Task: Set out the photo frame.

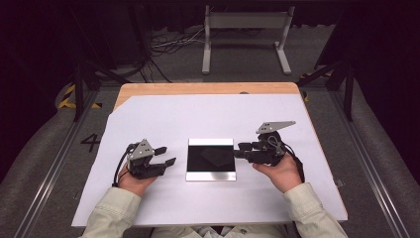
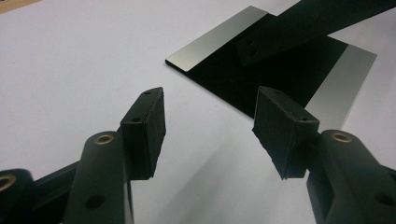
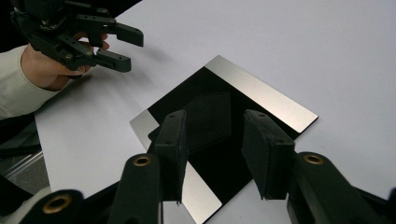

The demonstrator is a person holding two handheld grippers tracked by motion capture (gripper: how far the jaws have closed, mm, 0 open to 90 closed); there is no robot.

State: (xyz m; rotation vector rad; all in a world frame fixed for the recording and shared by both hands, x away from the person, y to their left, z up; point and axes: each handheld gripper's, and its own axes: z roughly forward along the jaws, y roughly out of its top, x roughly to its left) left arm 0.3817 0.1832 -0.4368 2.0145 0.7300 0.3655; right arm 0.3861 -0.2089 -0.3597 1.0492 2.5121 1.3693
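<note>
Two hands are coming in from the near edge of the table, each holding a black two-jaw gripper, sleeves in pale cream fabric. Between them, one flat square plate (image 1: 211,159) is lying on a white sheet (image 1: 163,119) that is covering most of the wooden table (image 1: 148,89). The plate is glossy black through its middle, with one silvery metallic band along its far edge and one along its near edge. It is sitting nearer the sheet's near edge than its far edge, roughly midway between the side edges.

The left gripper (image 1: 167,155) is resting just beside the plate's left edge, not touching it, its jaws standing wide apart and holding nothing. The right gripper (image 1: 238,150) is reaching in at the plate's right edge, its jaws also apart and empty; in the right gripper view they are hanging over the black middle (image 3: 210,121), and whether they are touching it cannot be told.

As a judgement, the approach is under way and no grasp has been made. The next move likely calls for lowering a jaw beneath the thin edge, which is lying flush on the sheet, so the plate may slide rather than lift.

Count: one plate, two metallic bands, two grippers, one sheet.
</note>
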